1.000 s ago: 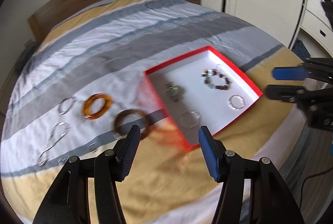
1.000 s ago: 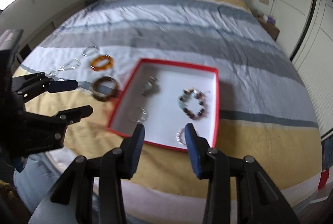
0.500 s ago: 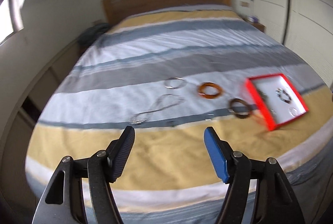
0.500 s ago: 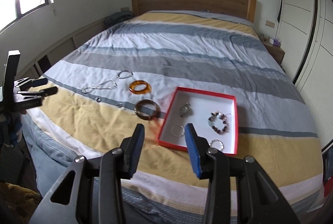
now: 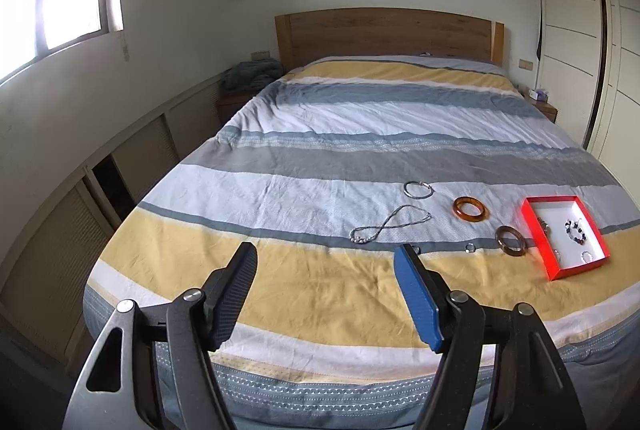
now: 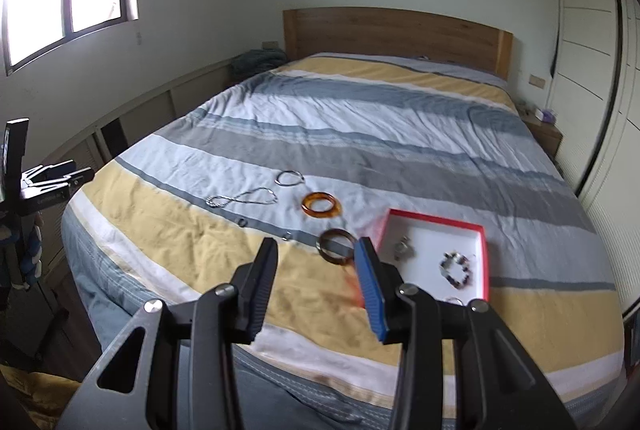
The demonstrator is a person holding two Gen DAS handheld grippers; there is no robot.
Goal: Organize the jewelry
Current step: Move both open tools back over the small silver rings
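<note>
- Fingers of the left gripper (image 5: 326,266) stand wide apart and hold nothing; one second ago they were low over the red box, and now they are pulled far back from the foot of the bed (image 5: 320,294), so the whole bedroom comes in view.
- Going from left to right on the bed, the silver necklace (image 5: 390,224) lies in a loose figure of eight, the thin silver bangle (image 5: 418,189) is behind it, and two small rings (image 5: 470,248) lie near the blue stripe.
- Next come the amber bangle (image 5: 471,209) and the dark brown bangle (image 5: 511,240), the second one just beside the wall of the box.
- At the far right, the red box (image 5: 538,242) already contains a beaded bracelet (image 5: 575,232) and some smaller pieces.
- Fingers of the right gripper (image 6: 316,264) are open too and empty, and this gripper has also moved back; the brown bangle shows between its tips, farther away.
- My judgement: both grippers retreat with several pieces outside the box, so either the organizing is unfinished or this is a pause before the next reach.
</note>
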